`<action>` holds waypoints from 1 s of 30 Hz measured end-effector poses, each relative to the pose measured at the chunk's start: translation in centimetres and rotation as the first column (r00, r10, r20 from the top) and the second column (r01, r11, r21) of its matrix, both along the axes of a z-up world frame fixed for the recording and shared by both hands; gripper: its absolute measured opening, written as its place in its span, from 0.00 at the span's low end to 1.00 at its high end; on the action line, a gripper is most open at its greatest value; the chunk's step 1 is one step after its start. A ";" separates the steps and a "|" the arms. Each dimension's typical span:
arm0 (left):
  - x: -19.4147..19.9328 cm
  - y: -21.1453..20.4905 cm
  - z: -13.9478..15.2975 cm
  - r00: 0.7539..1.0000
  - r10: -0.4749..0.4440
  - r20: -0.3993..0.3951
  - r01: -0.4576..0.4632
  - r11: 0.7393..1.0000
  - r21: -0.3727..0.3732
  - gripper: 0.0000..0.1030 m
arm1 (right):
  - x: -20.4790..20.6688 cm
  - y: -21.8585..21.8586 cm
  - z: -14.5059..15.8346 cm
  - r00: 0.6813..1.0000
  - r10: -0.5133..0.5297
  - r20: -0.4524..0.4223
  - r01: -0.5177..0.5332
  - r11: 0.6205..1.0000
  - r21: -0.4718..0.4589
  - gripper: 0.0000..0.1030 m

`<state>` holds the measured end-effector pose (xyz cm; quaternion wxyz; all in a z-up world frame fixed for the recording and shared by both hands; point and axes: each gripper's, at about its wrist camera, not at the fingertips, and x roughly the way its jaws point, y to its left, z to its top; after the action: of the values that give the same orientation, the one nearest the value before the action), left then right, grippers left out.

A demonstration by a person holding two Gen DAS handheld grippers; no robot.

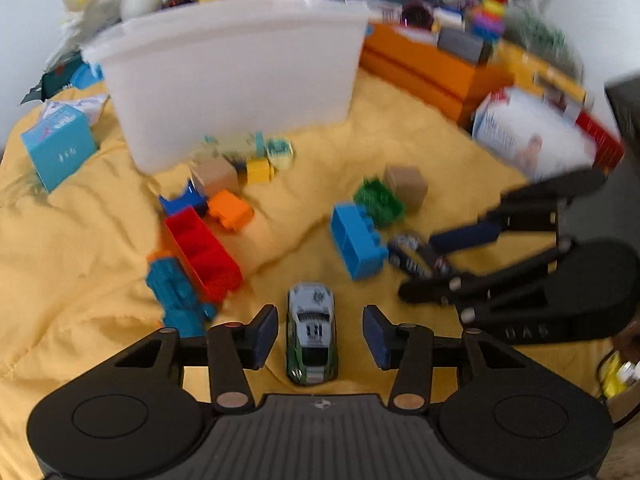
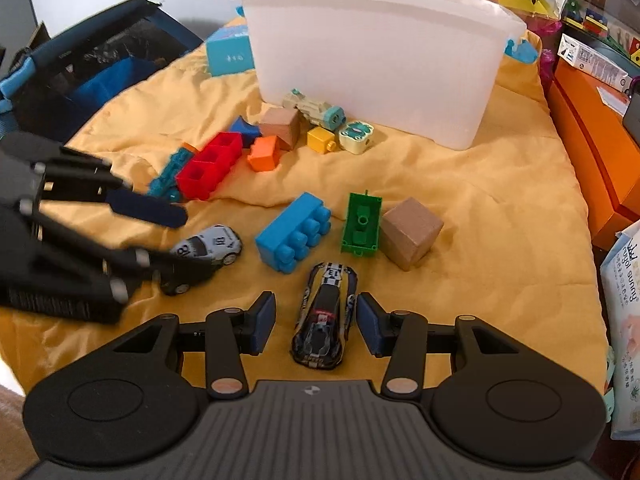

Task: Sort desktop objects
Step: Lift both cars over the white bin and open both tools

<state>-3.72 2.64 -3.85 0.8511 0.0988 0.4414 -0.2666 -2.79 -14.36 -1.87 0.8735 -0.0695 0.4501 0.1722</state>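
A white and green toy car (image 1: 311,336) lies on the yellow cloth (image 1: 80,272) between the fingers of my left gripper (image 1: 320,338), which is open around it. A black and yellow toy car (image 2: 325,317) lies between the fingers of my right gripper (image 2: 316,324), also open. The white car (image 2: 208,249) and left gripper (image 2: 176,236) show in the right wrist view; the right gripper (image 1: 420,268) and black car (image 1: 412,256) show in the left wrist view. A white bin (image 1: 240,80) stands behind.
Loose toys lie on the cloth: a blue brick (image 2: 294,232), green piece (image 2: 361,225), wooden cubes (image 2: 410,232), red brick (image 2: 210,170), orange block (image 2: 264,153), teal toy (image 1: 176,296). Orange boxes (image 1: 432,68) stand at the right, a blue box (image 1: 58,148) at the left.
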 end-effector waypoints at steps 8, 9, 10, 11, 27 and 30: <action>-1.0 -0.8 -0.9 0.999 -0.045 0.016 0.044 0.997 0.066 0.32 | -1.1 -0.1 -0.1 0.997 0.073 0.019 -0.072 0.997 -0.021 0.34; -0.9 -0.8 -0.6 0.999 -0.043 0.003 0.043 0.998 0.055 0.32 | -1.3 -0.2 0.3 0.996 0.088 0.017 -0.088 0.996 -0.012 0.34; -1.0 -0.6 0.1 0.999 -0.045 0.004 0.045 0.998 0.034 0.32 | -1.7 -0.4 1.0 0.994 0.100 0.033 -0.100 0.995 -0.001 0.33; -1.2 -0.4 0.9 0.999 -0.046 0.020 0.046 0.999 0.019 0.32 | -2.2 -0.5 2.0 0.992 0.112 0.060 -0.113 0.994 0.006 0.33; 8.6 -1.0 17.8 0.869 0.068 0.490 -0.020 0.994 -0.104 0.32 | 8.7 -2.8 16.4 0.893 -0.043 0.447 0.009 0.997 0.078 0.33; 12.1 -1.7 18.0 0.864 0.116 0.490 -0.078 0.992 -0.098 0.32 | 11.9 -2.9 17.3 0.893 -0.081 0.443 0.038 0.994 0.106 0.33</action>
<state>8.40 0.98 14.20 0.9511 0.1093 0.2032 -0.2056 9.13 -17.26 15.44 0.9605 -0.0521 0.2310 0.1459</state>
